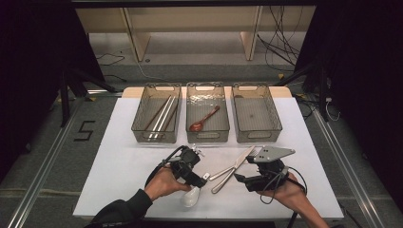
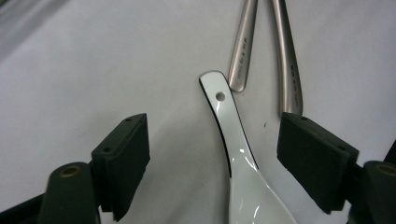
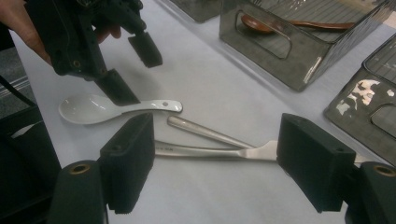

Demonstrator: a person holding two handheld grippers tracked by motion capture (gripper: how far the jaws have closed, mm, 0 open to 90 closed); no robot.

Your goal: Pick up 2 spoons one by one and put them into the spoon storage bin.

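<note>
I lower the left hand-held gripper [image 1: 198, 183], jaws wide and empty, over the white ceramic spoon [image 2: 238, 154]: glossy, slippery, brittle, best pinched across its handle on the desk [image 1: 123, 156].

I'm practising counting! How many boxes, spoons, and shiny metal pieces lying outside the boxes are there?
Boxes: 3 (left box, middle box, right box)
Spoons: 2 (white spoon, brown spoon)
Shiny metal pieces outside the boxes: 2 (knife, second metal piece)
Total: 7
</note>
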